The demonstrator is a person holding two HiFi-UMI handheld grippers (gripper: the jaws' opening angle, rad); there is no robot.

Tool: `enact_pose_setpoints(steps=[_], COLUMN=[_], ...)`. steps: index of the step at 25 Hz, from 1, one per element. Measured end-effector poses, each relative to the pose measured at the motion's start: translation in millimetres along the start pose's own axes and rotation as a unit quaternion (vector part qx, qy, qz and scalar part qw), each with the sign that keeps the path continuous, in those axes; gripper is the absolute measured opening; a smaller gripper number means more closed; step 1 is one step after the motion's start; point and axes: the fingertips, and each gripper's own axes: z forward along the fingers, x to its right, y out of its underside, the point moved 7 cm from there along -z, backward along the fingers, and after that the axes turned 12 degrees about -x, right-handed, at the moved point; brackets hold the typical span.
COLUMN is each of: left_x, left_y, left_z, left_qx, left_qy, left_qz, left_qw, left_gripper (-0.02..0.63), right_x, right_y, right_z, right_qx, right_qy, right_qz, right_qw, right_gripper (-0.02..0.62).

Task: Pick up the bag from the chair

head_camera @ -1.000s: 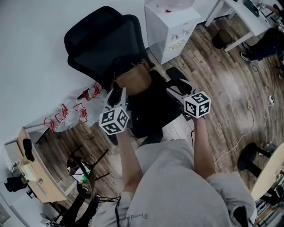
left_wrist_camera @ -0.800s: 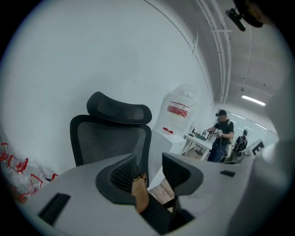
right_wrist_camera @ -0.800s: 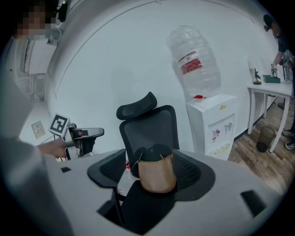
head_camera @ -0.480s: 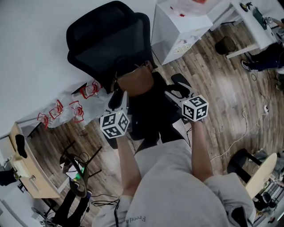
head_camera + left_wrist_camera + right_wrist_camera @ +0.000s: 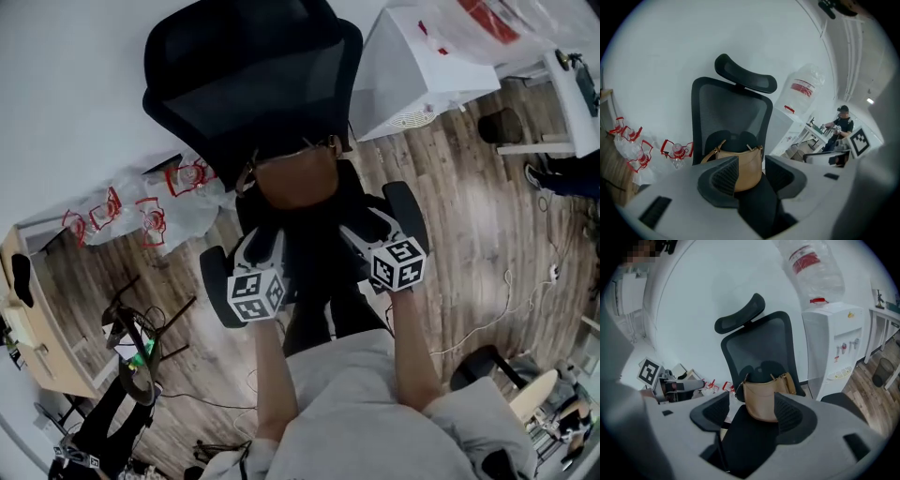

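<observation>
Here the approach step is shown: the tan bag (image 5: 298, 180) is set upright on the chair (image 5: 246, 86), against its backrest, while the left gripper (image 5: 265, 247) and right gripper (image 5: 367, 231) are held short of it, jaws wide and empty, so a forward reach is judged to be needed next.

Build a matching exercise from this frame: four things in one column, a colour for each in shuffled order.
Things:
1. handbag
2. office chair
3. water dispenser
4. bottled-water packs

Colours:
a. white
b. black
c. tan
d. clear plastic with red trim

Pairs: 1-c, 2-b, 3-a, 4-d
</observation>
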Motion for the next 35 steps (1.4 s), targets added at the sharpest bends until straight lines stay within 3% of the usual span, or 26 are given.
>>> enact_pose_setpoints(steps=[8, 22, 35], left_x=[-29.8, -93.8, -116.4], left_y=[25.2, 72.4, 79.3], left_z=[50.5, 134.8, 193.8], left_qx=[-0.017, -0.019, -0.022], left_qy=[-0.013, -0.029, -0.032], left_qz=[-0.012, -0.036, -0.021], left_qw=[0.9997, 0.9988, 0.9990], left_gripper=[0.169, 0.170, 0.179], right_x=[24.7, 79.7, 110.0], right_y=[13.8, 35.0, 41.6], right_z=[81.0, 154.0, 193.8], right_qx=[-0.024, -0.024, -0.018], right_qy=[-0.026, 0.007, 0.023], right_qz=[0.001, -0.005, 0.013], right_qw=[0.999, 1.000, 1.000], right_gripper=[0.302, 0.302, 0.302])
